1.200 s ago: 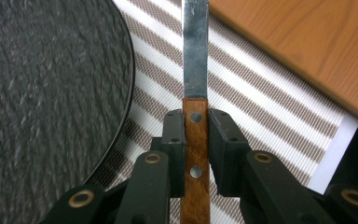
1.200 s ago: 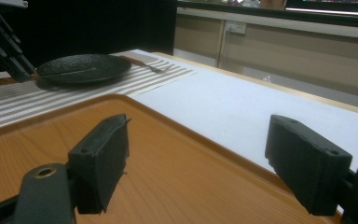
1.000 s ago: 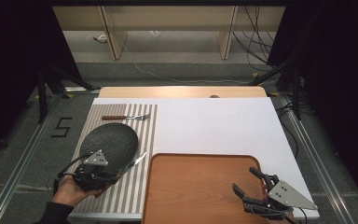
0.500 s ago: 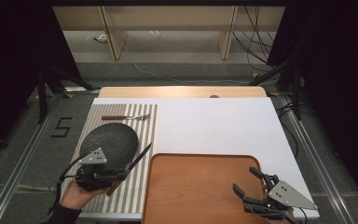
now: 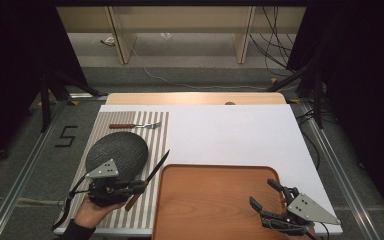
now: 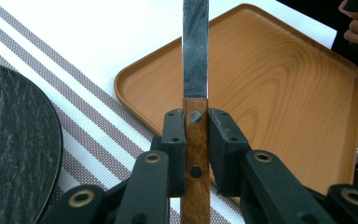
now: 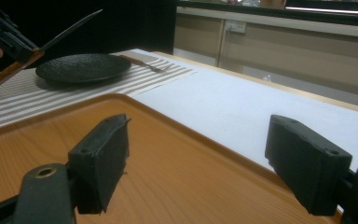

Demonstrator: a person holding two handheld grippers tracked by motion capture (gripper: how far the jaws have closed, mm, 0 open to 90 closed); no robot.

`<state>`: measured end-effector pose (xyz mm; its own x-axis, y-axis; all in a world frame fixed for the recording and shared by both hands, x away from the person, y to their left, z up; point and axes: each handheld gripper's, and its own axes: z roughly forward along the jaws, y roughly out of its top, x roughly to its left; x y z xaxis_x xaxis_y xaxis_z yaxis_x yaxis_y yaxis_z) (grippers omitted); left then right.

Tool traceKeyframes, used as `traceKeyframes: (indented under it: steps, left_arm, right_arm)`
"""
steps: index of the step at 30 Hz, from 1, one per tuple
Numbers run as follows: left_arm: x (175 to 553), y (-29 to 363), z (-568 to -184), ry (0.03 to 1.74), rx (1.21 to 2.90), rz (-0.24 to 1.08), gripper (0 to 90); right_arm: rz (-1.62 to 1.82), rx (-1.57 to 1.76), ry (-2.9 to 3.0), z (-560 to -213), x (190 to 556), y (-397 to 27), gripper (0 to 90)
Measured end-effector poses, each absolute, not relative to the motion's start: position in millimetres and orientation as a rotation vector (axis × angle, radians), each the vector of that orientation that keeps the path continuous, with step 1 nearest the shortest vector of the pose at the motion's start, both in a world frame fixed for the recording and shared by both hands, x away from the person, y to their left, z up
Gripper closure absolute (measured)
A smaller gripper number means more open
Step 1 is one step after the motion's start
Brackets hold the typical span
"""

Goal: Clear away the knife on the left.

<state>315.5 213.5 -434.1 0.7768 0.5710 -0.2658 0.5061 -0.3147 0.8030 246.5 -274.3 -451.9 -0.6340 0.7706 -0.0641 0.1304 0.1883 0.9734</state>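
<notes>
My left gripper [image 5: 139, 186] is shut on the wooden handle of a knife [image 5: 150, 177], lifted off the striped placemat [image 5: 157, 137]; the blade points up and to the right, over the corner of the wooden tray [image 5: 215, 200]. In the left gripper view the knife [image 6: 195, 70] stands between the pads [image 6: 175, 140] with the tray [image 6: 279, 84] behind it. A dark round plate [image 5: 117, 152] lies on the mat, left of the knife. My right gripper [image 5: 265, 202] stands open over the tray's right part, its pads [image 7: 100, 158] wide apart with nothing between them.
A fork [image 5: 135, 126] with a wooden handle lies at the far end of the placemat. A white cloth [image 5: 235, 132] covers the table top. From the right gripper view the plate [image 7: 81, 67] and the held knife [image 7: 37, 46] show at the far left.
My left gripper has lifted the knife off the placemat and moved a little forward and right, so the blade now rises toward the tray. The right gripper has stayed still.
</notes>
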Motion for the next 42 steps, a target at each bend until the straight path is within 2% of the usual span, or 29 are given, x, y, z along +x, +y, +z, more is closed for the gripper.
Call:
traceKeyframes:
  steps: [17,26,28,34,42]
  left_arm:
    - [296,168,-435,0.723,2.029,0.096,77.1]
    - [280,149,-423,0.68,2.064,0.146,77.1]
    - [277,142,-422,0.664,2.061,0.092,77.1]
    - [274,123,-428,0.637,2.115,0.044,77.1]
    - [277,118,-431,0.643,2.131,0.046,77.1]
  right_arm:
    - [1.479,0.839,1.904,-451,246,-275,22.6]
    - [1.479,0.838,1.903,-451,246,-274,22.6]
    - [1.48,0.84,1.903,-451,246,-274,22.6]
    - [1.476,0.839,1.905,-451,246,-275,22.6]
    - [1.477,0.84,1.905,-452,246,-274,22.6]
